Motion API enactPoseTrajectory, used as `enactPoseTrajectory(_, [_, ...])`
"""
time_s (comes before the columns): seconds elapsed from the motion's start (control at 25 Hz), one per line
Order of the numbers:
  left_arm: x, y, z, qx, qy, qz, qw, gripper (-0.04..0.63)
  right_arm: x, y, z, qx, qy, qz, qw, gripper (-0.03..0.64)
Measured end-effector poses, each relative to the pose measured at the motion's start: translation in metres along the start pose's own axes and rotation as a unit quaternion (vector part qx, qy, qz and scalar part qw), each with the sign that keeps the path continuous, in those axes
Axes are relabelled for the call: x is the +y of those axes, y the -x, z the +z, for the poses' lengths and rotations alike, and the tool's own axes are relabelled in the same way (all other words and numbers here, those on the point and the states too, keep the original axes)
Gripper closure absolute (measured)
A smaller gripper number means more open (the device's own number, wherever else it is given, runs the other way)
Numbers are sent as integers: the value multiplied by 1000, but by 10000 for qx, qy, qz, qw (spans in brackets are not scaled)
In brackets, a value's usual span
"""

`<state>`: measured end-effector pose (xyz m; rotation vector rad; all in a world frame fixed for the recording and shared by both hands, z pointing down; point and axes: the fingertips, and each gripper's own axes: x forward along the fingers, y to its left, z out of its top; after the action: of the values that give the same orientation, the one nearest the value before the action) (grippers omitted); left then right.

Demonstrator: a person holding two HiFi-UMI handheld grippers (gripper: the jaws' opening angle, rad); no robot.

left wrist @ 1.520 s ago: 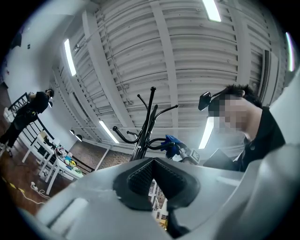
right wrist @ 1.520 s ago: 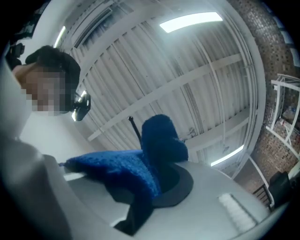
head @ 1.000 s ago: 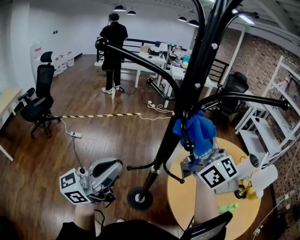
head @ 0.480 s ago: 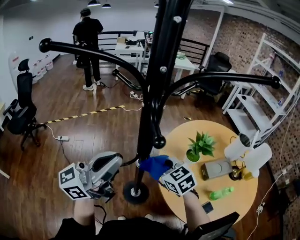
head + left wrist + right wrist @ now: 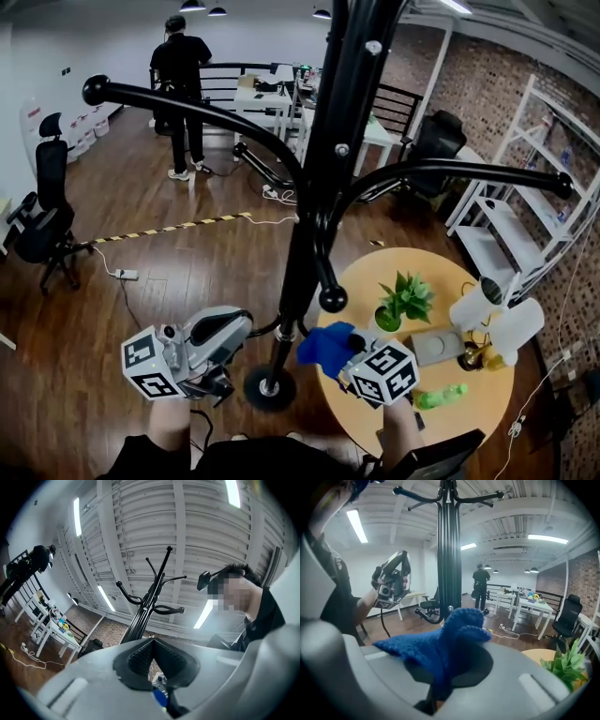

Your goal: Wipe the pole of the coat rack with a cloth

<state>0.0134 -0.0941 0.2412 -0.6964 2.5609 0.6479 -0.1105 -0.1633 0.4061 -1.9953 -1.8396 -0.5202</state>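
The black coat rack pole [image 5: 323, 178] runs from the top of the head view down to its round base [image 5: 269, 386]. My right gripper [image 5: 351, 352] is low beside the pole, just to its right, shut on a blue cloth [image 5: 324, 345]. The cloth hangs a little apart from the pole's lower part. In the right gripper view the cloth [image 5: 440, 641] bunches over the jaws, with the pole [image 5: 449, 550] straight ahead. My left gripper [image 5: 225, 336] hovers left of the base, shut with nothing in it; its pads [image 5: 143, 656] meet, and the rack [image 5: 151, 597] shows beyond.
A round wooden table [image 5: 487, 398] right of the base carries a potted plant [image 5: 405, 298], a green bottle [image 5: 436, 398] and white objects [image 5: 492, 319]. Curved rack arms [image 5: 187, 105] reach out overhead. An office chair [image 5: 42, 220], a standing person [image 5: 183, 84] and white shelves [image 5: 548, 202] stand farther off.
My right gripper slid the blue cloth from high on the pole down to near the base, then drew slightly right of it. The left gripper stayed put.
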Motion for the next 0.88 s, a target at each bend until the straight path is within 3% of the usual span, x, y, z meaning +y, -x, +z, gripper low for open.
enactPoseTrajectory(0.24, [3, 27, 13, -172, -205, 372, 9989, 602, -6, -25, 27, -831, -440, 51, 9956, 597])
enactPoseTrajectory(0.44, [4, 48, 25, -304, -387, 665, 9966, 601, -14, 12, 101, -2170, -575, -163, 9743, 597])
enactPoseTrajectory(0.56, [-1, 56, 32, -374, -504, 752, 9952, 603, -15, 50, 166, -3189, -491, -238, 9462, 597])
enactPoseTrajectory(0.72, [-6, 61, 40, -489, -639, 780, 9937, 603, -9, 105, 247, -4496, -363, -179, 8923, 597])
enactPoseTrajectory(0.8, [-7, 61, 43, -530, -679, 764, 9933, 602, -4, 127, 278, -4954, -185, -194, 8682, 597])
enactPoseTrajectory(0.88, [-9, 58, 45, -551, -715, 731, 9932, 601, -1, 149, 298, -5205, 26, -285, 8534, 597])
